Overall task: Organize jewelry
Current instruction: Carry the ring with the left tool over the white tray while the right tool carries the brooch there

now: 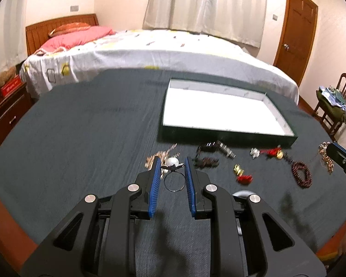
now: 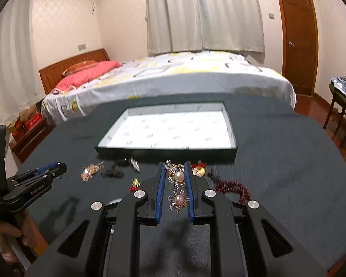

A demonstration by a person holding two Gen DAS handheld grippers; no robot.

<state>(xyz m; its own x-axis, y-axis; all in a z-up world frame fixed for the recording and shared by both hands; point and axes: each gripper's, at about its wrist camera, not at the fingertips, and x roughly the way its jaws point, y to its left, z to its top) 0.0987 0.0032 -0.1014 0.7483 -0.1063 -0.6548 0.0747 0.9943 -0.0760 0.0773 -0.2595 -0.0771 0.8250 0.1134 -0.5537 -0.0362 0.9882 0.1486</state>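
We clamp the pearl ring (image 1: pixel 171 162) in the left gripper (image 1: pixel 172 161) and, seemingly, the pearl brooch (image 2: pixel 178 185) in the right gripper (image 2: pixel 174 166), both bound for the tray (image 2: pixel 233 136).

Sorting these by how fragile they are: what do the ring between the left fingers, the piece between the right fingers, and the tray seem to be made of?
Pearl ring: thin dark metal band, glossy white bead, likely pearl or imitation. Pearl brooch: gold-toned metal set with sparkling clear stones, probably rhinestones, and two pinkish pearl-like beads. Tray: seemingly rigid card, dark outside, with a matte white printed lining.
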